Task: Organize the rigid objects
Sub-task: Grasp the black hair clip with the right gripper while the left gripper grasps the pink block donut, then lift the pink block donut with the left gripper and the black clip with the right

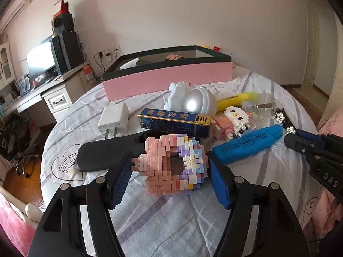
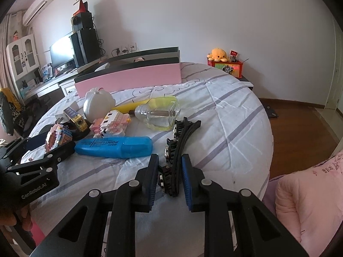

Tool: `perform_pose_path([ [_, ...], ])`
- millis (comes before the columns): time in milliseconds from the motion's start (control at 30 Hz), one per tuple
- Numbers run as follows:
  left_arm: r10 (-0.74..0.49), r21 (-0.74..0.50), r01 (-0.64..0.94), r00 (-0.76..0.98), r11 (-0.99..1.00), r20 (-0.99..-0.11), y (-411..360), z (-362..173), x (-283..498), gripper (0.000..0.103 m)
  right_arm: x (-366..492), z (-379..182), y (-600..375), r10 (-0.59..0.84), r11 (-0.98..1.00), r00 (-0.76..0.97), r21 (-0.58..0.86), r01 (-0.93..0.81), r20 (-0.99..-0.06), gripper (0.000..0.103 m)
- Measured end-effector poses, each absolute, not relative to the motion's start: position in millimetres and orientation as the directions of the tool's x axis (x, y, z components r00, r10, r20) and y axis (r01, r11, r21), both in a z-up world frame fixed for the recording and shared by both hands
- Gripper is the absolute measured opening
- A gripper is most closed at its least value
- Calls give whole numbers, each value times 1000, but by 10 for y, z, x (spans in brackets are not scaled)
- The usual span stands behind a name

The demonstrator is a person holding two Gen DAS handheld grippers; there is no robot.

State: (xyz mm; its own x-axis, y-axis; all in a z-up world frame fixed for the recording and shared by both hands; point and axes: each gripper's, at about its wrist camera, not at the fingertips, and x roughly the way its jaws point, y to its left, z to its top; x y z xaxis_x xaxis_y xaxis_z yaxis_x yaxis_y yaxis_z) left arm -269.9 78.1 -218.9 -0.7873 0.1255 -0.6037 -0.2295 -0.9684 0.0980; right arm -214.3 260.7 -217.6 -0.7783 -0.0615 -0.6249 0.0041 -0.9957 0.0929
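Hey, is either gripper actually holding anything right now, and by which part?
Neither clearly grips yet. The left gripper brackets the pastel brick donut at its sides; the right gripper straddles the black hair clip's near end, gaps visible.

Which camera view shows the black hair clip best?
The right wrist view: the hair clip lies full length between the right gripper's open fingers. The left wrist view catches only its end at the edge.

Home bedroom: quilted bed, desk with monitor, wall air conditioner, plush octopus.
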Motion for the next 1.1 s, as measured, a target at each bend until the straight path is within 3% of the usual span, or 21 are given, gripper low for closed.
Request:
perform_pose_path([
  [667, 122, 101, -210, -829, -973, -546, 625, -1882, -2569, 69, -2106, -1801, 2466, -54, -998, -828, 46, 35, -557, 21],
  [733, 132, 92, -215, -830, -972, -542, 613, -1857, -2578, 69, -2116, -1759, 2445, -60, -998, -835, 40, 45, -547, 16],
  [1100, 147, 68, -221, -820, -973, -554, 567, -1880, -2654, 69, -2242, -1746, 2406, -60, -998, -829, 23, 58, -556, 15],
])
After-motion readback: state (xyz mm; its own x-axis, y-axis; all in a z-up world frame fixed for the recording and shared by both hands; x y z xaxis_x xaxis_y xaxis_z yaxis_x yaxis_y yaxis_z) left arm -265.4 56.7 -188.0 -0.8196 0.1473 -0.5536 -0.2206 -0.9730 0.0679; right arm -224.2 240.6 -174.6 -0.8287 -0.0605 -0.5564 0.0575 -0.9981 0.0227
